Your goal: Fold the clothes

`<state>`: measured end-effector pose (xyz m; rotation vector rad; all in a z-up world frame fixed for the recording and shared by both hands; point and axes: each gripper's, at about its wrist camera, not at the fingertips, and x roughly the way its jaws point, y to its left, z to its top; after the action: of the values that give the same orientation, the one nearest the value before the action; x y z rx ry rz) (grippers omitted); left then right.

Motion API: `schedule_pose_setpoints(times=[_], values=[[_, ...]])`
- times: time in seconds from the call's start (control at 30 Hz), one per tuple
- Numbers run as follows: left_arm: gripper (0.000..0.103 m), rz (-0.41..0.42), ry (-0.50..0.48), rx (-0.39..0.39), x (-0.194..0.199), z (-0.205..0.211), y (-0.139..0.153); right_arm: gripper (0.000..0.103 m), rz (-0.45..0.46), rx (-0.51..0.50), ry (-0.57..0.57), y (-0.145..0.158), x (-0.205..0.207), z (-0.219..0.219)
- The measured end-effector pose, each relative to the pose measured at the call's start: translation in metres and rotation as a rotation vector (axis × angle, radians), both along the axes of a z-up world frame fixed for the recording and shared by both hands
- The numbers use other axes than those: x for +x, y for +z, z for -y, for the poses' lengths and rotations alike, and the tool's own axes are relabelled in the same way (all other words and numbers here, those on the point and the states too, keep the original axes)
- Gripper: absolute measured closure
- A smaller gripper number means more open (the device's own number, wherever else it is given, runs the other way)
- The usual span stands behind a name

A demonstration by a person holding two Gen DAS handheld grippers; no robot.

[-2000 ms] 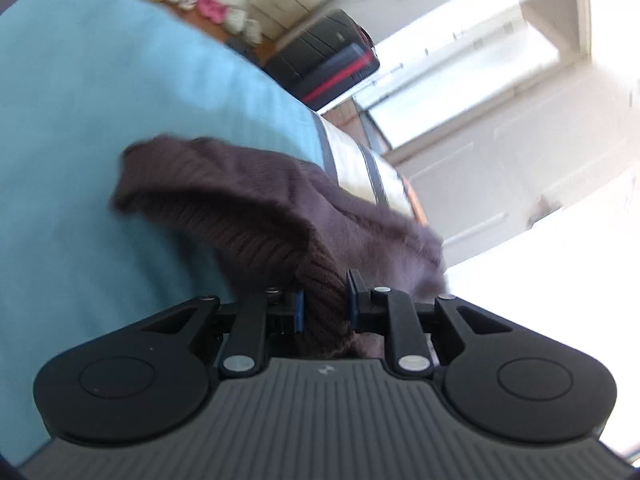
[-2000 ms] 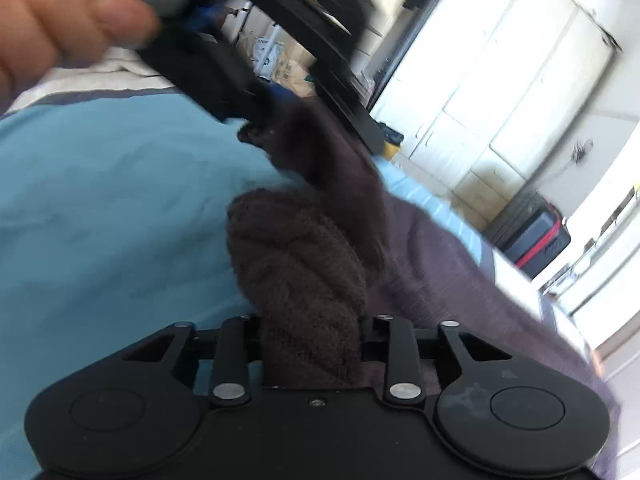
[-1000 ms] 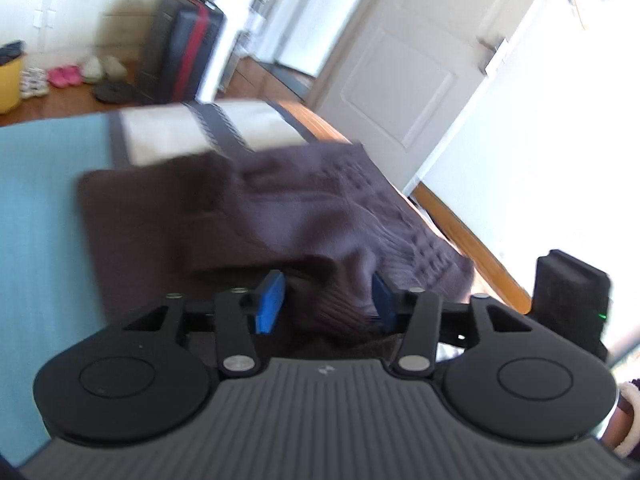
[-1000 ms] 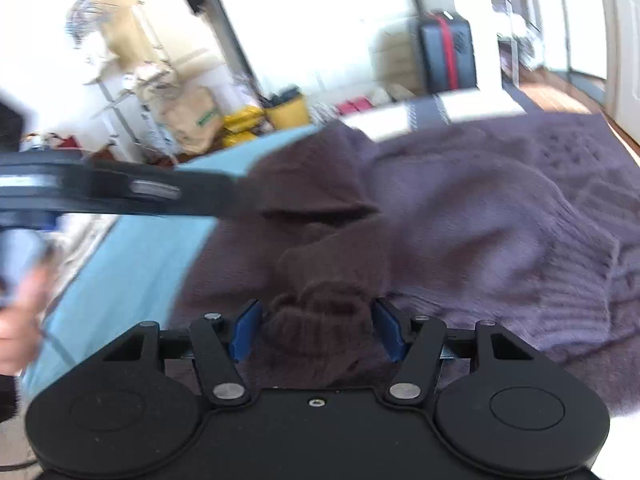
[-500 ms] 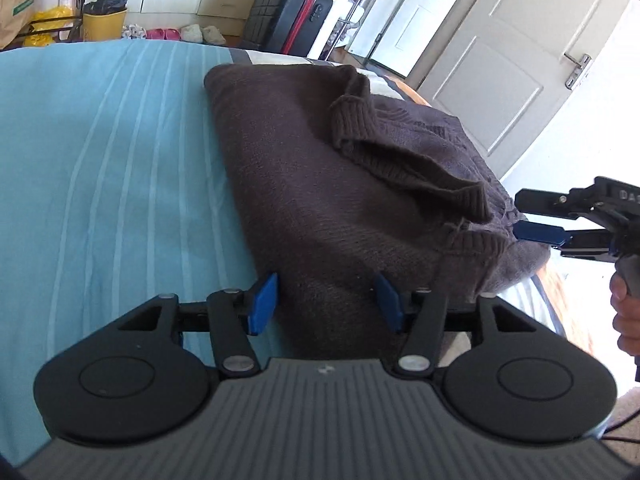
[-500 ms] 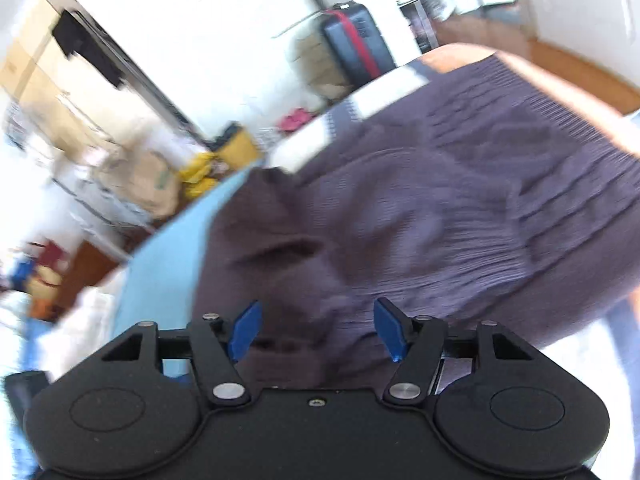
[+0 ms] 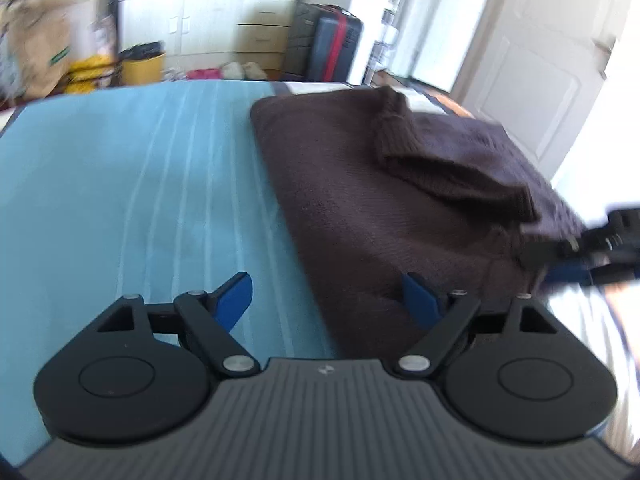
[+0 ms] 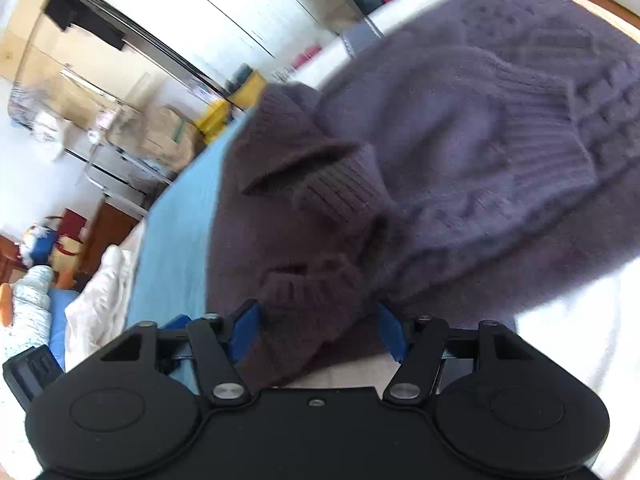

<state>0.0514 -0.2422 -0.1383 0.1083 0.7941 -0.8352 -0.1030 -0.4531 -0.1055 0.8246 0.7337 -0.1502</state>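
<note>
A dark brown knitted sweater [image 7: 392,200] lies folded on a light blue bed sheet [image 7: 140,184], with a ribbed sleeve laid across its top. My left gripper [image 7: 328,300] is open and empty, straddling the sweater's near left edge. My right gripper [image 8: 320,328] is open, with the sweater's [image 8: 460,152] near ribbed edge lying between its blue fingers [image 8: 246,326]. The right gripper also shows at the right edge of the left wrist view [image 7: 576,256].
A black and red suitcase [image 7: 328,48], a yellow bin [image 7: 142,66], drawers and a white door [image 7: 540,80] stand beyond the bed. White bedding [image 8: 104,292] and clutter lie at the left of the right wrist view.
Both grippers have let go of the sweater and opened. The sweater now lies folded on the bed. The left gripper has pulled back toward its near edge and opened wider.
</note>
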Motion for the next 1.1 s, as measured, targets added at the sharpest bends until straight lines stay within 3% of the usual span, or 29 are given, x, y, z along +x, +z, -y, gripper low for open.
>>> schedule_pose_setpoints(times=[0.07, 0.1, 0.17, 0.2, 0.27, 0.33, 0.37, 0.47, 0.57, 0.63, 0.67, 0.8, 0.9, 1.07, 1.1], values=[[0.023, -0.030, -0.040, -0.011, 0.002, 0.001, 0.003, 0.083, 0.095, -0.107, 0.088, 0.005, 0.010, -0.011], [0.024, -0.047, -0.053, -0.032, 0.004, 0.000, 0.006, 0.083, 0.198, -0.189, 0.127, 0.018, 0.008, -0.021], [0.024, -0.067, -0.062, -0.112, 0.008, -0.008, 0.011, 0.083, 0.352, -0.234, 0.187, 0.042, 0.004, -0.029], [0.024, -0.067, -0.063, -0.140, 0.011, -0.011, 0.011, 0.083, 0.361, -0.224, 0.182, 0.051, 0.002, -0.031], [0.024, -0.076, -0.082, -0.170, 0.012, -0.017, 0.012, 0.083, 0.295, -0.237, 0.164, 0.060, -0.004, -0.032], [0.024, -0.112, -0.110, -0.152, 0.013, -0.015, 0.006, 0.083, 0.099, -0.301, 0.122, 0.049, -0.007, -0.031], [0.024, -0.131, -0.123, -0.134, 0.012, -0.011, 0.002, 0.083, -0.016, -0.284, 0.090, 0.035, -0.008, -0.025], [0.024, -0.157, -0.144, -0.055, 0.006, 0.004, -0.010, 0.082, -0.138, -0.034, -0.058, -0.009, -0.017, 0.009], [0.025, -0.140, -0.157, -0.019, 0.001, 0.012, -0.012, 0.081, -0.088, 0.082, -0.138, -0.015, -0.024, 0.033], [0.025, -0.136, -0.154, -0.028, 0.001, 0.010, -0.010, 0.074, -0.064, 0.092, -0.152, -0.004, -0.027, 0.034], [0.025, -0.138, -0.149, -0.035, 0.002, 0.007, -0.009, 0.071, -0.048, 0.072, -0.146, 0.004, -0.029, 0.031], [0.025, -0.205, -0.125, -0.100, 0.010, -0.002, -0.010, 0.044, -0.003, -0.061, -0.139, 0.023, -0.031, 0.024], [0.025, -0.207, -0.126, -0.131, 0.007, 0.000, -0.007, 0.043, 0.000, -0.153, -0.127, 0.023, -0.019, 0.022], [0.024, -0.131, -0.154, -0.138, 0.002, 0.014, -0.007, 0.043, 0.015, -0.299, -0.071, 0.009, 0.015, 0.028], [0.024, -0.115, -0.159, -0.129, 0.001, 0.017, -0.008, 0.050, 0.031, -0.342, -0.050, 0.006, 0.020, 0.028]])
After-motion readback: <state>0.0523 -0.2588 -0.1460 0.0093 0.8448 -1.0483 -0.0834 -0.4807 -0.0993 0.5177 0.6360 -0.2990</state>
